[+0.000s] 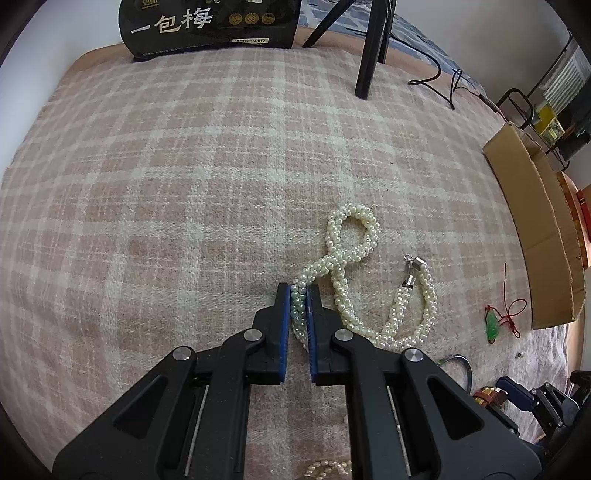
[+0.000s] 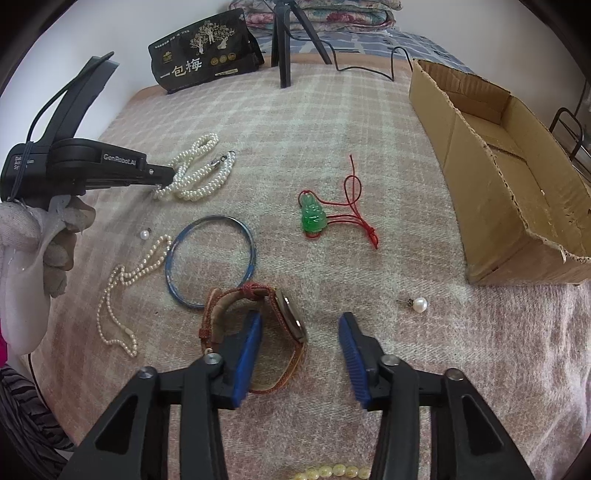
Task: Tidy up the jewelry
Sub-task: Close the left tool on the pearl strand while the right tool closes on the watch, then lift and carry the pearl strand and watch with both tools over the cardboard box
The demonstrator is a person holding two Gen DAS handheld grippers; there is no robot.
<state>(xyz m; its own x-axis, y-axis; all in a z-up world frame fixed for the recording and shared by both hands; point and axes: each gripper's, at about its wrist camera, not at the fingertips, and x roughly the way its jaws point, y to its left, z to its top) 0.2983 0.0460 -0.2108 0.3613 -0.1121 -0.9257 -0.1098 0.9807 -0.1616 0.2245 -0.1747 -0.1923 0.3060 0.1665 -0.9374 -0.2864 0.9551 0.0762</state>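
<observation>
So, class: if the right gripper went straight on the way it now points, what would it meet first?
Probably the green pendant on its red cord: the open right gripper points up the blanket toward it. The watch lies beside its left finger; depth is unclear.

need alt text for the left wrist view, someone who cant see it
The left hand-held gripper is shut on a twisted pearl necklace lying on a pink plaid blanket. The strand loops away to its silver clasp, with a cardboard box at the right edge and a black snack bag at the top.
</observation>
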